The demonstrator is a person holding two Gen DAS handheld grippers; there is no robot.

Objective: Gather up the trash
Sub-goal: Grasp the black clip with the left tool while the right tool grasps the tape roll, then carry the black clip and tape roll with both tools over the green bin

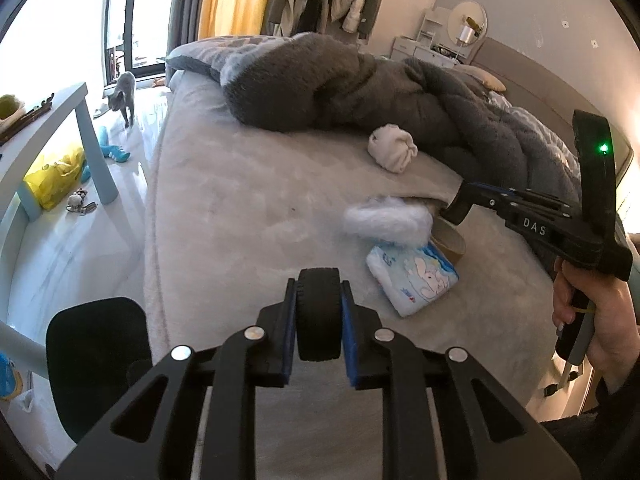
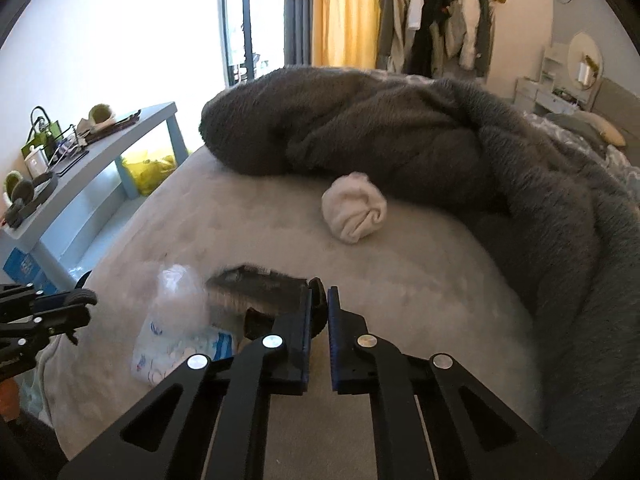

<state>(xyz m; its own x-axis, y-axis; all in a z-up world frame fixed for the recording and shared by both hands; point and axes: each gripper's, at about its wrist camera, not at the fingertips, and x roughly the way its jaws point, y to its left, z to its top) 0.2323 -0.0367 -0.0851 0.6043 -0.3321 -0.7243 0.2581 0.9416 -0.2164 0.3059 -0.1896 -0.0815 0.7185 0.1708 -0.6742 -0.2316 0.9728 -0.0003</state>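
We're over the bed [image 1: 240, 208], and our left hand-held gripper [image 1: 319, 300] sits low in the centre of its own view, its blue pads clamped on a small black toy wheel [image 1: 319, 314] that stands upright between them.

To the right in that view our right hand-held gripper [image 1: 452, 210] reaches in from the edge, a hand [image 1: 592, 312] wrapped round its grip. Its tip meets a roll of tape [image 1: 450, 240] lying just past a tissue pack [image 1: 414, 280] and a fluffy white wad [image 1: 388, 220].

In the right wrist view, low centre, the pads of that right gripper [image 2: 320, 300] are drawn nearly together, pinching the dark edge of the tape roll [image 2: 264, 288], which blurs out to the left of the fingers. A crumpled clear wrapper [image 2: 180, 296] and the tissue pack [image 2: 180, 348] lie at lower left, touching each other.

A balled white sock [image 2: 354, 214] rests mid-frame beside a heaped grey blanket [image 2: 400, 132].

Far upper left in the left wrist view, a grey cat [image 1: 124, 96] stands on the floor near the pale blue table [image 1: 60, 120].
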